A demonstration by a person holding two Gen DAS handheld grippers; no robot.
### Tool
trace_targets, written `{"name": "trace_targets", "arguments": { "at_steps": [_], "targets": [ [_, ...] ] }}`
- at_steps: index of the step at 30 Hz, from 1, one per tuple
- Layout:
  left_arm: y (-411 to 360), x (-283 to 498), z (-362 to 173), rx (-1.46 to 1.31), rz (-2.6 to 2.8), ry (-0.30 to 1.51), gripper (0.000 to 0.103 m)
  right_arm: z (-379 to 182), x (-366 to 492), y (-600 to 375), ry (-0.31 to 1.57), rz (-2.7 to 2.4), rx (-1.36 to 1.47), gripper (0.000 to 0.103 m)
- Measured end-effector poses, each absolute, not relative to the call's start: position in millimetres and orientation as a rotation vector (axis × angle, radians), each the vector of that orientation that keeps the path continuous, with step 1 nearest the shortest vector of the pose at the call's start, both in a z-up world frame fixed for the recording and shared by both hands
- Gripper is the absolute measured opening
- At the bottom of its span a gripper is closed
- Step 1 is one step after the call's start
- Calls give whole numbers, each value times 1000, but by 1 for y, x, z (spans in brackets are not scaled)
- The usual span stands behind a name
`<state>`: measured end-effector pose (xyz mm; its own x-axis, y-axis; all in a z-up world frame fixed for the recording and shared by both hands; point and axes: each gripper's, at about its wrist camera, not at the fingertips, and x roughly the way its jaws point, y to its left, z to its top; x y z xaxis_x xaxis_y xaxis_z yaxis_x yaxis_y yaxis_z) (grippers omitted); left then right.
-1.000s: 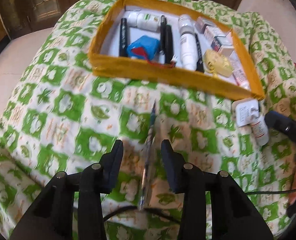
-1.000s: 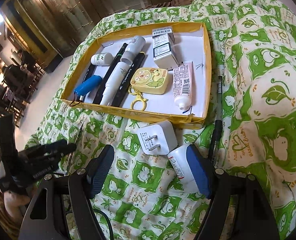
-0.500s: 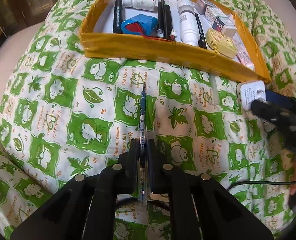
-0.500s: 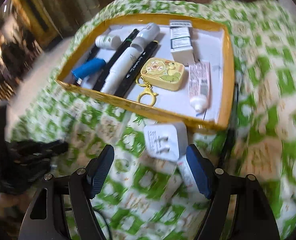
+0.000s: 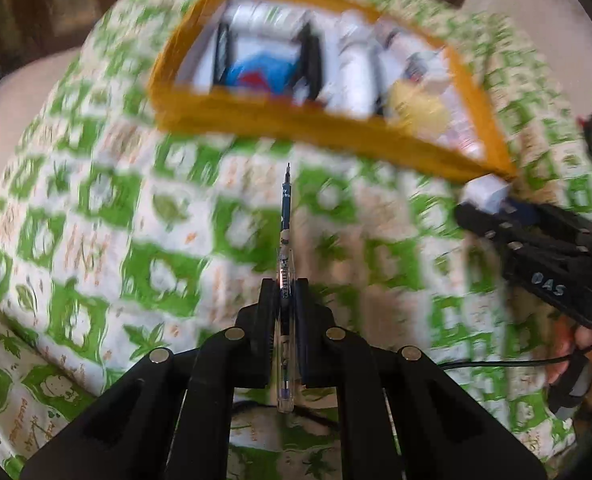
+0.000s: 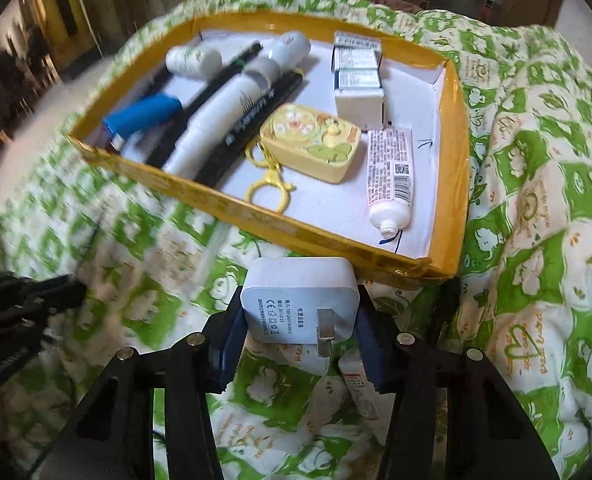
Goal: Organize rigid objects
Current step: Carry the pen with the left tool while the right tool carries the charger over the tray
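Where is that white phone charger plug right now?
In the right wrist view the white charger plug sits pinched in the right gripper, just in front of the yellow tray's near wall.

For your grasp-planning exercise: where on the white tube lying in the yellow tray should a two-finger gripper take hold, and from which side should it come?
Grip the white tube across its mid-body, coming from above with one finger on each long side. It lies flat on the tray floor, nozzle toward the near wall. The right wall stands close and the yellow case is on its left, so a sideways approach looks cramped.
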<state>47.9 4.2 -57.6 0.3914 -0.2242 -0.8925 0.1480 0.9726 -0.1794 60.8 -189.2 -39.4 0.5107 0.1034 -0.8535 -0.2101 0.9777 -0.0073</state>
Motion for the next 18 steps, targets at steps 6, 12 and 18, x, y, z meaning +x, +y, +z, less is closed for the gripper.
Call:
{"name": "trace_targets", "arguments": {
  "at_steps": [6,12,18],
  "targets": [
    [7,44,-47,-101,-267,1091,7,-23,50,-204,1010,263,19,45],
    [8,39,-41,-119,-278,1061,7,-18,36,-210,988,326,71,45],
    [6,38,-38,-117,-273,1049,7,-22,32,-205,1003,321,68,45]
  ]
}}
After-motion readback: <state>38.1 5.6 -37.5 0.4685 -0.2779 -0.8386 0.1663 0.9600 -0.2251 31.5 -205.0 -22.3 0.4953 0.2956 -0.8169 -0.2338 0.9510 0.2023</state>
